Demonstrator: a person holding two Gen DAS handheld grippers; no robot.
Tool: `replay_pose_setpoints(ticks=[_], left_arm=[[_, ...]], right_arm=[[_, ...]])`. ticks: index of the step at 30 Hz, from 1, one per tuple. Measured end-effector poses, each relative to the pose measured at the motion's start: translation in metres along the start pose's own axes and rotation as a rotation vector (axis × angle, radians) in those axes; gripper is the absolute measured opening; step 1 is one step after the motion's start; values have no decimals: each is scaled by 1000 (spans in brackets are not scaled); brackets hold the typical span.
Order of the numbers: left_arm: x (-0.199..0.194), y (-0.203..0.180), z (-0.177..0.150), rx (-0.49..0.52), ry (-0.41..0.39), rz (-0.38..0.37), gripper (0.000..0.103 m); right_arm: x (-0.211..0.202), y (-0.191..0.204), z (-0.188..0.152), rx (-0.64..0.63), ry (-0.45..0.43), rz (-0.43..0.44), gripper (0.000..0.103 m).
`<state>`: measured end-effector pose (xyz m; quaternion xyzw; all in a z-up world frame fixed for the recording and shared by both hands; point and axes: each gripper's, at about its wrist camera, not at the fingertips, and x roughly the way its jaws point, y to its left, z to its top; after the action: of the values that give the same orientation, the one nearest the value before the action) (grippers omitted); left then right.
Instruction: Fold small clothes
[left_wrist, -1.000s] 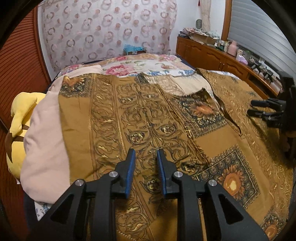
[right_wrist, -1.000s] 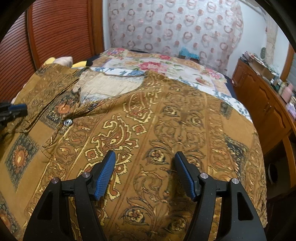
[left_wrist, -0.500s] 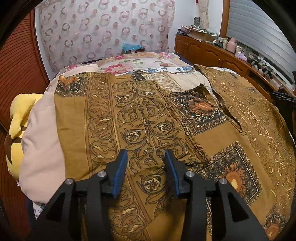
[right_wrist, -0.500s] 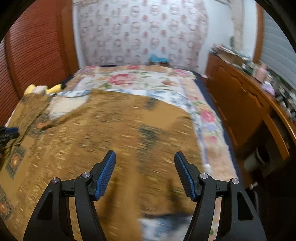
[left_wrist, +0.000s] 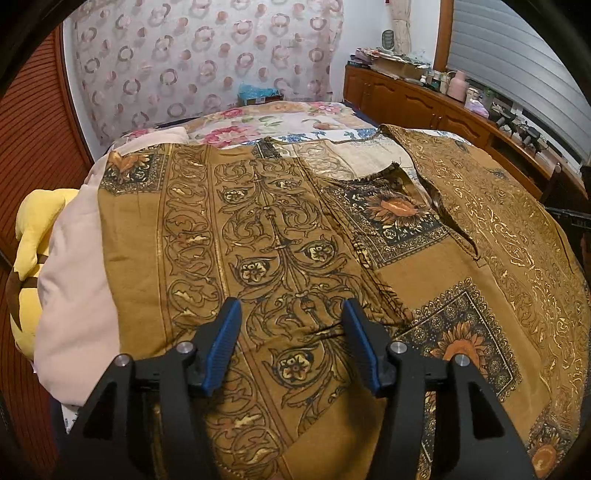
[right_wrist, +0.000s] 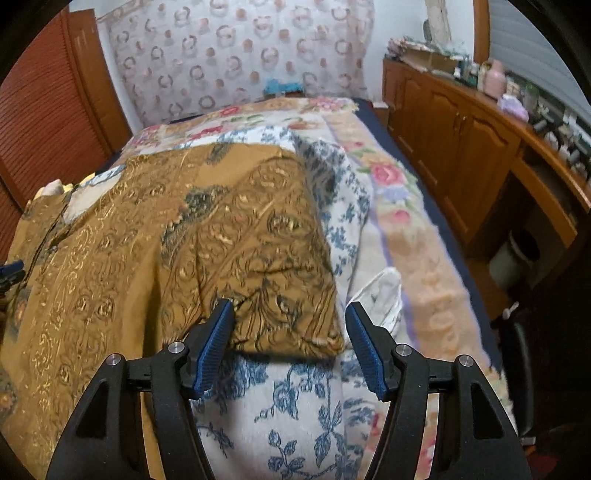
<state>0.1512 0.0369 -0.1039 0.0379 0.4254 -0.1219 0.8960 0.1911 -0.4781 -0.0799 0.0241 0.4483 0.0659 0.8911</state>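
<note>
Ochre paisley shirt (left_wrist: 288, 240) is lying spread open on the bed (right_wrist: 424, 236), no fold made yet; our left tongs (left_wrist: 291, 339) are opening empty above it, our right tongs (right_wrist: 290, 338) closing around its corner without gripping.

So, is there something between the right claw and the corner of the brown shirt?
Nothing visible. The right claw, its jaws closing, hangs over the brown shirt corner, which lies bare on the blue floral cloth. The white plastic piece lies beside it.

One brown patterned garment (left_wrist: 280, 236) spread on one bed (right_wrist: 424, 236). One yellow plush toy (left_wrist: 33, 236). One pink blanket (left_wrist: 70, 280). Two grippers, left gripper (left_wrist: 291, 325), right gripper (right_wrist: 290, 325).
</note>
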Motion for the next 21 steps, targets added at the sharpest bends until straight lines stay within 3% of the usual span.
replay_pose_setpoints(ticks=[4,6,12,16,21], left_arm=[[0,0,0,0,0,0,56],[0,0,0,0,0,1,56],[0,0,0,1,0,2,57],[0,0,0,1,0,2,57],[0,0,0,0,0,1,57]], right_arm=[[-2,-3,-6,13,3,35,53],[-3,-2,-6,5,-3,41,42],[-12,9,-4,-85,-50,-57,13],[-23,20,4,-132,-111,-82,8],[-42,48,25,-191,-205,-47,7]])
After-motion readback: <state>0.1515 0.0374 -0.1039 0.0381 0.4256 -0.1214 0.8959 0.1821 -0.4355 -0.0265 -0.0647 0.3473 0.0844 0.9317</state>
